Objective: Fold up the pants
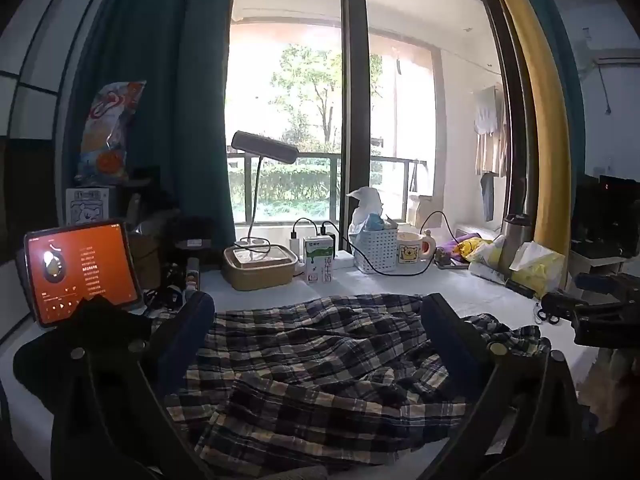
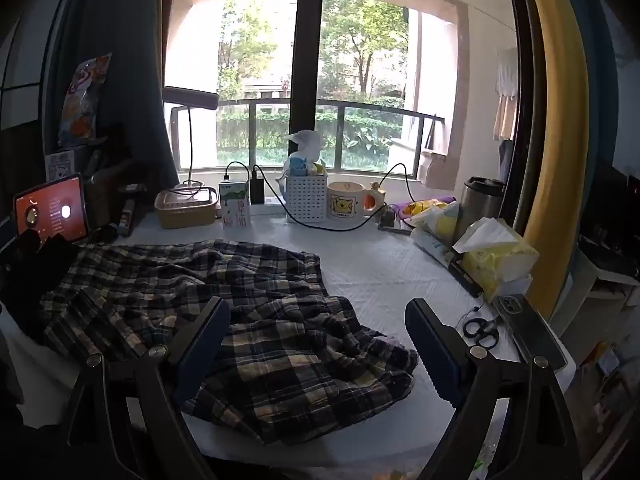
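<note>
Plaid pants lie crumpled in a heap on the white-covered table. In the left wrist view my left gripper hangs low over the heap, jaws wide open, a finger on each side and no cloth pinched. In the right wrist view the pants spread from the left edge towards the middle. My right gripper is open above their near right part. Its left finger is over the cloth and its right finger is over the bare table.
A lit tablet stands at the left with a dark object in front of it. Along the window stand a lunch box, a milk carton, a white basket and a mug. Tissues, scissors and a phone lie at the right.
</note>
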### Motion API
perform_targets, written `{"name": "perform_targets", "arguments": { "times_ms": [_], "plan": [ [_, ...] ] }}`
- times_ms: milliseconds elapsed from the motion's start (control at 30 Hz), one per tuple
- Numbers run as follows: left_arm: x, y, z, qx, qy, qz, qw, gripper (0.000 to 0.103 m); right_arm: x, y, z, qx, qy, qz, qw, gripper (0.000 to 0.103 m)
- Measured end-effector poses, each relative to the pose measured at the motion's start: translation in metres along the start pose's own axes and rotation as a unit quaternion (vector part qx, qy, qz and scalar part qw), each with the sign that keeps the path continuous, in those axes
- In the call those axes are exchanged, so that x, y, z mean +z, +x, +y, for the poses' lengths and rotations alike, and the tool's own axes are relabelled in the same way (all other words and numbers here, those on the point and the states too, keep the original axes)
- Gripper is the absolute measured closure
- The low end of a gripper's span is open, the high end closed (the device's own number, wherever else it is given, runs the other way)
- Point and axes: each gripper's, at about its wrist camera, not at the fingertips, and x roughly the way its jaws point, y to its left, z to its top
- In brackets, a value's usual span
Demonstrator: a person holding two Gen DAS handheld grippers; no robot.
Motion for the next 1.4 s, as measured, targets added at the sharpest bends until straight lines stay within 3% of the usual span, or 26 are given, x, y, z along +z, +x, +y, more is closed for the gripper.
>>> {"name": "perform_targets", "arguments": {
  "times_ms": [133, 800, 1400],
  "plan": [
    [-0.001, 0.001, 0.005, -0.004, -0.021, 0.010, 0.9997, 0.001, 0.000, 0.000, -0.001, 0.005, 0.010, -0.001, 1.000, 0.012],
    [-0.005, 0.009, 0.003, 0.000, -0.004, 0.040, 0.9992, 0.001, 0.003, 0.002, -0.001, 0.007, 0.010, 0.001, 1.000, 0.012],
    [-0.002, 0.007, 0.004, -0.006, -0.006, 0.036, 0.9993, 0.001, 0.003, 0.002, 0.007, 0.012, 0.004, -0.002, 1.000, 0.012]
  ]
}}
